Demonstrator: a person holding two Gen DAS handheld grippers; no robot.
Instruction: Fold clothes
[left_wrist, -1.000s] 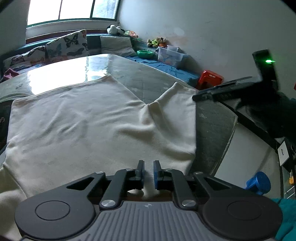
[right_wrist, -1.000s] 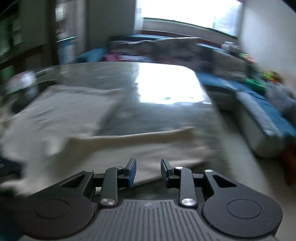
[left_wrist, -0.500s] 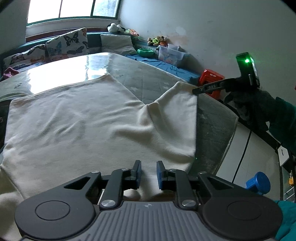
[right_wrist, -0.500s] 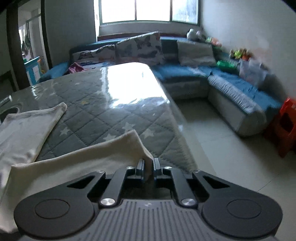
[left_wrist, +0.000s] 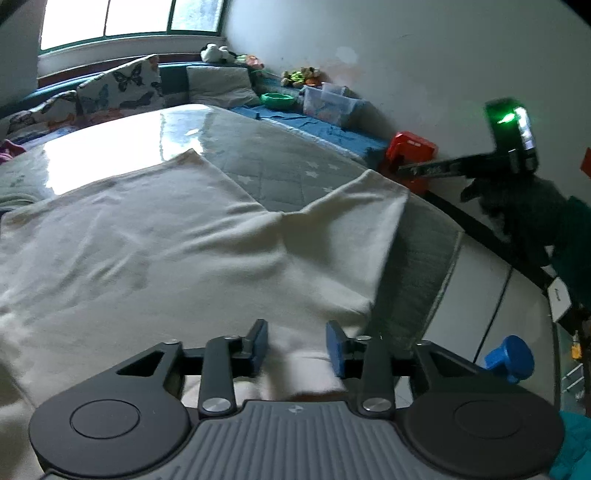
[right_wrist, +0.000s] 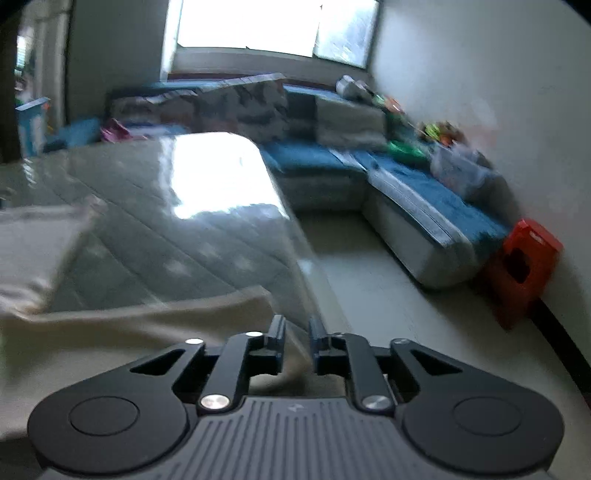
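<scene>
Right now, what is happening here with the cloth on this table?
A person with a gripper in each hand is folding a cream garment spread on a quilted table. The left gripper is open at the near edge of the garment, with fabric between its fingers but not clamped. The right gripper is at a sleeve corner, its fingers close together with a narrow gap; the blur hides whether it pinches the fabric. No fold is finished yet.

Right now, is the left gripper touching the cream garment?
Cannot tell. Left wrist view: left gripper open, cream garment passing between its fingers, contact unclear.
</scene>
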